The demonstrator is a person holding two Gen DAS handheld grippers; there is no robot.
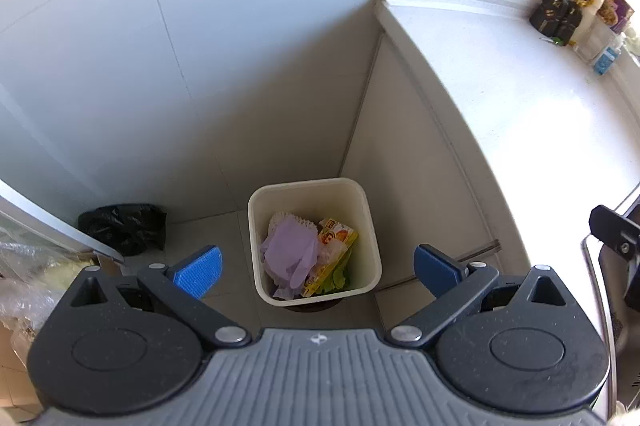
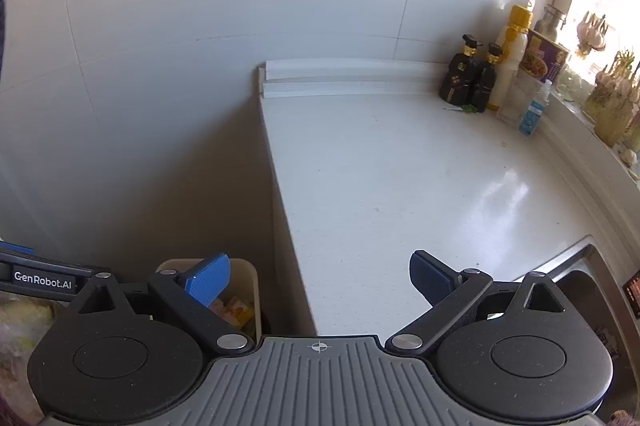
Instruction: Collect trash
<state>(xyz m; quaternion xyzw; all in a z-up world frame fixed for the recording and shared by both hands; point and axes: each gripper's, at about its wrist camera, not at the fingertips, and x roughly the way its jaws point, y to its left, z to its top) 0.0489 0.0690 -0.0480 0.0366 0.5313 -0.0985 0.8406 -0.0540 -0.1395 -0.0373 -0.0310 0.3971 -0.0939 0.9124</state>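
While both grippers gape wide and carry nothing, the trash bin [image 1: 314, 242] sits low centre, between the left gripper [image 1: 318, 268] fingers.
Lower left under the right gripper [image 2: 320, 280], the bin peeks beside the counter [image 2: 420, 178].

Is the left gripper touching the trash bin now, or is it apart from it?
Apart. In the left wrist view the left gripper hangs open high above the trash bin, which stands on the floor far below; its fingers hold nothing.
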